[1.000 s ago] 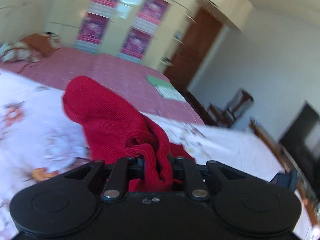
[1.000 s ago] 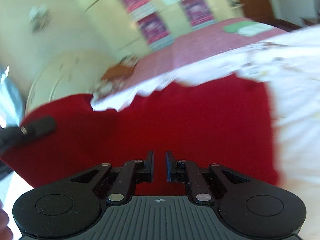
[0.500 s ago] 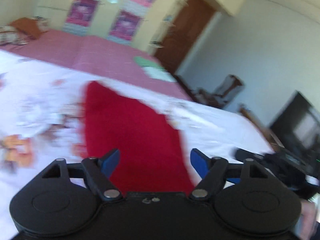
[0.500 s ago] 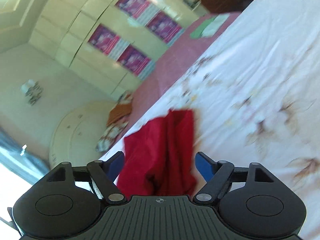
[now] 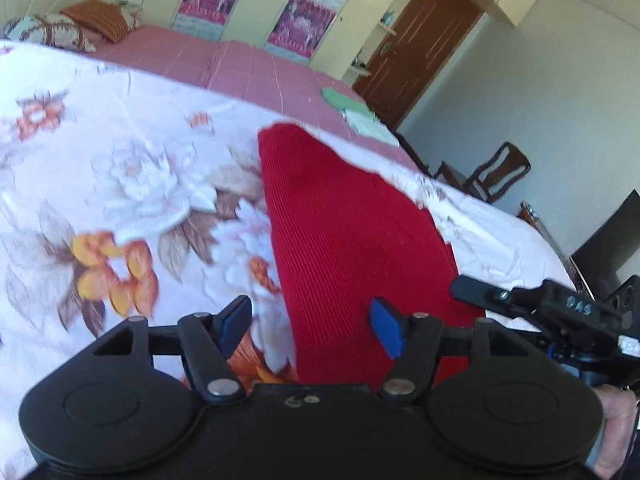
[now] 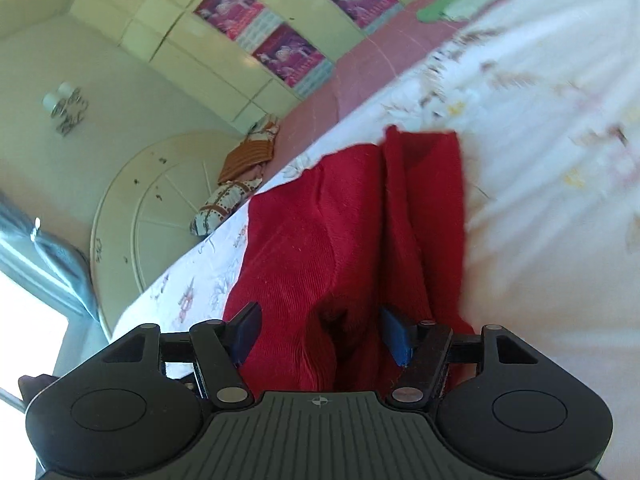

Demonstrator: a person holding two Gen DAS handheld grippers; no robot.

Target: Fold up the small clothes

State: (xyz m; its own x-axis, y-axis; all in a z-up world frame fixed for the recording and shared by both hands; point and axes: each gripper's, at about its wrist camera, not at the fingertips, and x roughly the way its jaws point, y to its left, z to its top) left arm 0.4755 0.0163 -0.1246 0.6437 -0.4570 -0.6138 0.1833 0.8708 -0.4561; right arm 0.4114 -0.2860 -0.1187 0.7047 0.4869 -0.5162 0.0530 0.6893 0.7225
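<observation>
Jaws of left gripper (image 5: 311, 326) and right gripper (image 6: 320, 334) both stand apart, just closing slightly after letting go; neither pad presses cloth. Red garment (image 5: 352, 240), clamped a second ago, now lies dropped on floral bedsheet (image 5: 120, 168), right side rumpled. Fold likely complete; smoothing next.

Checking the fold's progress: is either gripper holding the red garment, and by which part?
Nothing is held. Both the left gripper and right gripper stand open over the red garment.
</observation>
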